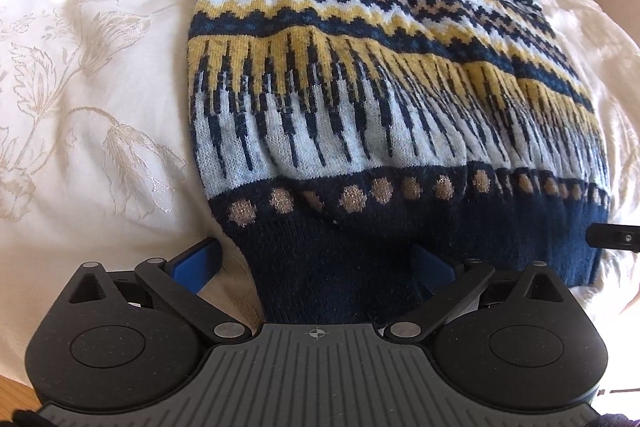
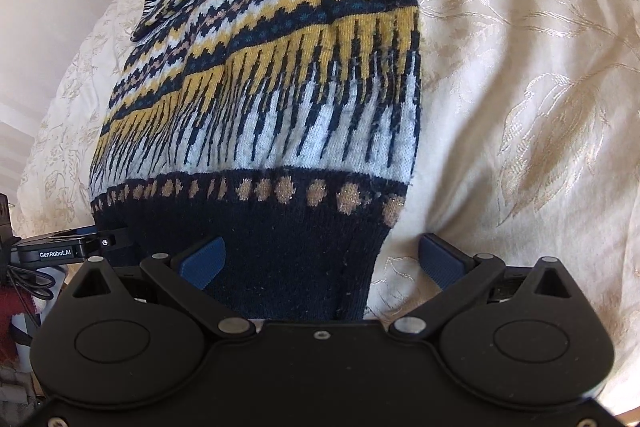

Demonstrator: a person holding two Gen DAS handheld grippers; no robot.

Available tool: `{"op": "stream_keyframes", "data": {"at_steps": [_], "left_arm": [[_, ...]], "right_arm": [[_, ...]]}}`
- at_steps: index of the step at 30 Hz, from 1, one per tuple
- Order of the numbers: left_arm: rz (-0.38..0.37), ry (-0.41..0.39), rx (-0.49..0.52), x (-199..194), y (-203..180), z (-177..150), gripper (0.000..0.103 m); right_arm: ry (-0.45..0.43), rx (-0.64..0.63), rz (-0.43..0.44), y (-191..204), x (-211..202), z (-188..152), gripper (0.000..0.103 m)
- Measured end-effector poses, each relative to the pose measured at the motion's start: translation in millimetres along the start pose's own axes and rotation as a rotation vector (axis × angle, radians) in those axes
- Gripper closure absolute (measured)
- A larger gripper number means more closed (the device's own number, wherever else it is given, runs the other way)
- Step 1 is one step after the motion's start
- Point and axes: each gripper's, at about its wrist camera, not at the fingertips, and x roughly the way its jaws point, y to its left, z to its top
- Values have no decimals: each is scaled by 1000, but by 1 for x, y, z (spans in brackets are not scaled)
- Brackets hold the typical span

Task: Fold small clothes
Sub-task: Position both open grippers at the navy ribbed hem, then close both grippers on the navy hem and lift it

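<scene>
Cream bedding (image 1: pixel 92 75), woven with a pale floral pattern, is seen filling the left of the left wrist view, and on it a knitted sweater (image 1: pixel 360 99) is laid flat, patterned in navy, mustard, pale blue and tan. Its navy ribbed hem lies nearest the camera, and further up a sleeve is folded across the body. The left gripper (image 1: pixel 316 261) is set at the hem's left corner with its jaws spread wide: the left blue pad (image 1: pixel 196 263) lies on the bedding just beside the knit, while the right pad is partly hidden at the navy rib, so the corner sits between the fingers without being pinched. At the far right edge of that view, the black tip of the other tool shows at the hem's opposite corner.

In the right wrist view, the left gripper's black body is seen at the left edge, touching the hem. The sweater (image 2: pixel 280 107) runs away from the camera. The right gripper (image 2: pixel 320 259) is likewise held wide, one blue pad (image 2: pixel 202 261) against the navy rib and the other over bare bedding (image 2: pixel 520 107), with the hem's right corner between them.
</scene>
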Motion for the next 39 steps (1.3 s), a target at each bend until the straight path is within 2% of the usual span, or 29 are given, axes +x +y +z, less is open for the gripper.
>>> {"op": "stream_keyframes", "data": {"at_steps": [6,9,12,15,22,25,26,27,29,32,35,39], "left_arm": [[6,-32,-14,-2,1,-6,1],[6,-17,-27,-4,1,-5,1],[9,-21,-29,-8,2,-7,11],[-3,-36,-13,-15,4,-11,25],[-42,-51,-24,-21,10,-13,42],[-61,-54,-3,-21,6,-11,58],[-65,-55,0,-21,5,-10,66],[-68,-58,-1,-22,5,-10,79],[-82,-59,-13,-24,5,-9,89],[-104,-72,-45,-31,8,-7,94],[-129,-105,-74,-46,11,-3,95],[-168,-186,-99,-75,13,11,95]], "right_arm": [[-25,-48,-13,3,0,-8,0],[7,-80,-26,8,2,-4,0],[15,-43,30,4,-1,-2,1],[4,-3,65,-2,-5,-2,17],[-22,83,111,-14,-9,-3,30],[-16,110,126,-18,-9,-1,51],[-8,124,134,-20,-8,-1,69],[0,133,138,-20,-8,0,84],[1,124,126,-17,-11,1,84],[-10,112,141,-10,-22,2,86],[-53,104,175,-1,-41,7,91],[-126,100,216,10,-68,21,91]]}}
